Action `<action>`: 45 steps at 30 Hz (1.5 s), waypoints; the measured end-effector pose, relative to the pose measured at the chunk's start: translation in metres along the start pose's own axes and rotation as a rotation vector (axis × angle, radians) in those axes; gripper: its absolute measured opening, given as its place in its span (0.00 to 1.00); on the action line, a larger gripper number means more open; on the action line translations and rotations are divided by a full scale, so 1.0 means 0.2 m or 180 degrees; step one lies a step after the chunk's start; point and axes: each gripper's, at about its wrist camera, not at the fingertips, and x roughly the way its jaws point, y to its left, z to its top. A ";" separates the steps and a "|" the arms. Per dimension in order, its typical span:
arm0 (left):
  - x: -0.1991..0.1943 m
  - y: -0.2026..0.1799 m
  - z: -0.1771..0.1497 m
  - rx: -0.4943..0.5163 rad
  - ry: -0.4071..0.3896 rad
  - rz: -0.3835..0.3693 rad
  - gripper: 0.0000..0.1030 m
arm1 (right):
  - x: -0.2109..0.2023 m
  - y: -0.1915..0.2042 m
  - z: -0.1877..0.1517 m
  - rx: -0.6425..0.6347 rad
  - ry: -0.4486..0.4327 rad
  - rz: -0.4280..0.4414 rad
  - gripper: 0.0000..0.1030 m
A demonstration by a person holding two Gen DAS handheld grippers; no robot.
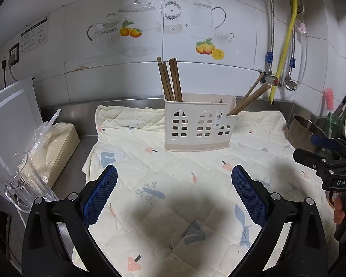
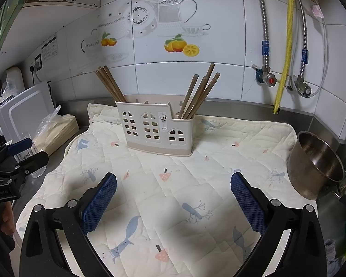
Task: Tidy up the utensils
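A cream plastic utensil holder [image 1: 197,124] [image 2: 156,130] with window cut-outs stands upright on a quilted mat [image 1: 173,196] [image 2: 173,196] near the wall. Several brown chopsticks [image 1: 169,80] [image 2: 109,84] stand in its left compartment. Several more chopsticks [image 1: 251,98] [image 2: 199,92] lean right out of its low right compartment. My left gripper [image 1: 174,191] is open and empty above the mat, in front of the holder. My right gripper [image 2: 173,196] is open and empty too, also short of the holder. Each gripper shows at the edge of the other's view: the right gripper [image 1: 329,161], the left gripper [image 2: 13,159].
A steel pot [image 2: 316,164] [image 1: 309,133] sits at the mat's right edge. At the left are a clear glass jug [image 1: 25,184], a bagged stack of paper [image 1: 57,145] and a white board [image 1: 9,115]. Pipes and valves [image 2: 281,69] run down the tiled wall.
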 end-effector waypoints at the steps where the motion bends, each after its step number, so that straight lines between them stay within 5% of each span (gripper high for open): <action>1: 0.00 0.00 0.00 0.0001 0.0004 0.0003 0.95 | 0.00 0.00 0.00 0.0006 0.0002 0.0000 0.93; 45: 0.02 -0.03 -0.01 0.0048 0.0048 -0.0011 0.95 | 0.01 0.02 -0.01 -0.0003 0.0021 0.0061 0.93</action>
